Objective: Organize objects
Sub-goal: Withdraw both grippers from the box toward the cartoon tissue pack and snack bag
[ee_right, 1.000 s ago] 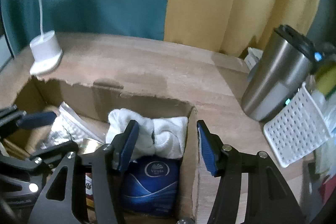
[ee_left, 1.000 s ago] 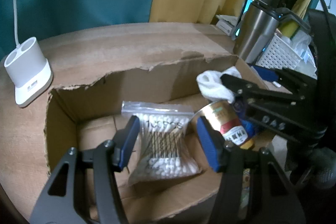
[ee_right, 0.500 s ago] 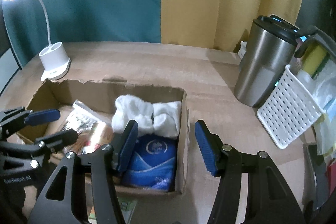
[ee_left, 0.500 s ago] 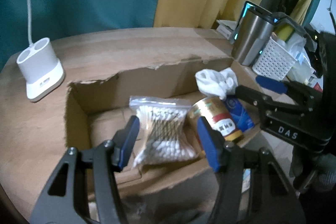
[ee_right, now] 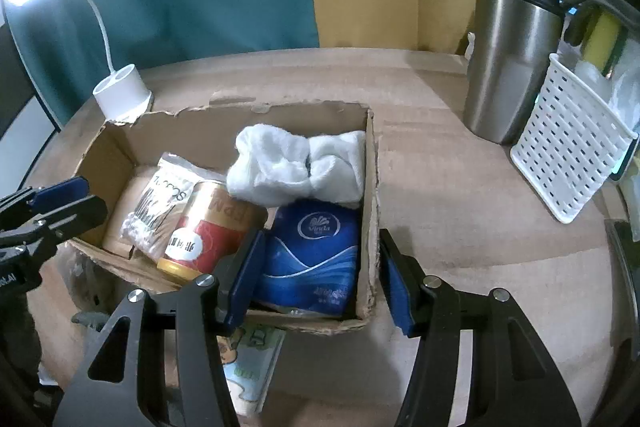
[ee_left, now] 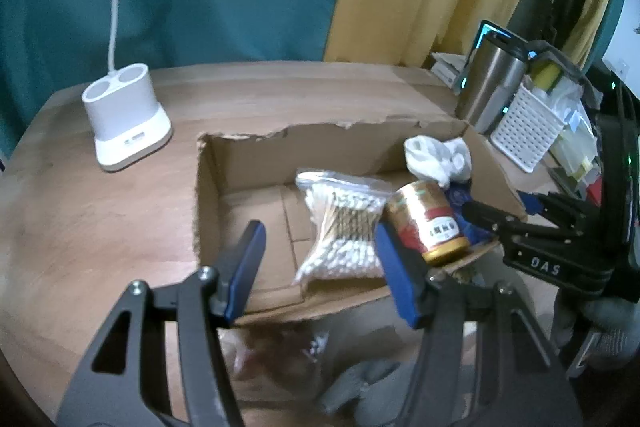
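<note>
Sitting inside the cardboard box [ee_right: 370, 163] already: cotton swabs [ee_right: 156, 211], tin can [ee_right: 208, 227], white cloth [ee_right: 296, 167], tissue pack [ee_right: 312, 255]; left gripper [ee_left: 320, 255] and right gripper [ee_right: 320, 271] wide, empty, at 6 o'clock; packets outside remain

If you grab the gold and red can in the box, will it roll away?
The gold and red can lies tilted on its side, so it would probably roll if nudged. The cotton swab bag and blue tissue pack flank it and likely stop it. It looks stiff, perhaps slippery.
</note>
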Tool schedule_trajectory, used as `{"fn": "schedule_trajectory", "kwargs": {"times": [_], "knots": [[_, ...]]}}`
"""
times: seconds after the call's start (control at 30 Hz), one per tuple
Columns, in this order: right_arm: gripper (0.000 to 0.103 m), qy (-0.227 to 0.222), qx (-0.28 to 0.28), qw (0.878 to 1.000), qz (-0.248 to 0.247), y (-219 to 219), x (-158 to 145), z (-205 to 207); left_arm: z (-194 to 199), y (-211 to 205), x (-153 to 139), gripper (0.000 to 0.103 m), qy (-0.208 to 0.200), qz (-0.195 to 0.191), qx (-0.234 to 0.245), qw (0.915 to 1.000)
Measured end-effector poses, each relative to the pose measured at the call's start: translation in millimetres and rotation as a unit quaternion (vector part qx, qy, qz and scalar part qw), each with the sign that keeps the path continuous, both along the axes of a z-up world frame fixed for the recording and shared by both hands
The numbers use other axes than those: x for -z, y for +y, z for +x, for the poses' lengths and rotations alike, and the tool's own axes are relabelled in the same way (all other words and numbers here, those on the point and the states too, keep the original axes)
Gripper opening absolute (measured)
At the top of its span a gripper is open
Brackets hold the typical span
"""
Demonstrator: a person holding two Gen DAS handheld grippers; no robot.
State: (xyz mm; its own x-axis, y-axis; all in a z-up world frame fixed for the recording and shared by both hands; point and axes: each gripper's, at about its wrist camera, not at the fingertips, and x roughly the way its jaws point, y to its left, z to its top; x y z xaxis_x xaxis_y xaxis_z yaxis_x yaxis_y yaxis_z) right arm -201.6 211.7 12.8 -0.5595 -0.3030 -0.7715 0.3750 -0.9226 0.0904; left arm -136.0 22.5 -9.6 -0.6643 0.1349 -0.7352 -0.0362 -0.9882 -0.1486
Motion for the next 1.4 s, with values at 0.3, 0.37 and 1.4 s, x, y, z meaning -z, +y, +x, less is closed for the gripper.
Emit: {"fn": "schedule_trajectory", "kwargs": {"times": [0.3,0.37,1.4], "knots": [[0.06,0.024,0.008,1.0,0.01,3,-8,12,20,-10,-8,0.059,0.011,0.0,-0.006,0.9999],[0.06,0.029,0.012,0.999,0.011,5,-11,15,24,-12,-10,0.059,0.014,0.001,-0.008,0.9999],[0.071,0.046,0.011,0.999,0.016,7,-22,80,90,-28,-9,0.061,0.028,0.007,-0.017,0.9994]]}}
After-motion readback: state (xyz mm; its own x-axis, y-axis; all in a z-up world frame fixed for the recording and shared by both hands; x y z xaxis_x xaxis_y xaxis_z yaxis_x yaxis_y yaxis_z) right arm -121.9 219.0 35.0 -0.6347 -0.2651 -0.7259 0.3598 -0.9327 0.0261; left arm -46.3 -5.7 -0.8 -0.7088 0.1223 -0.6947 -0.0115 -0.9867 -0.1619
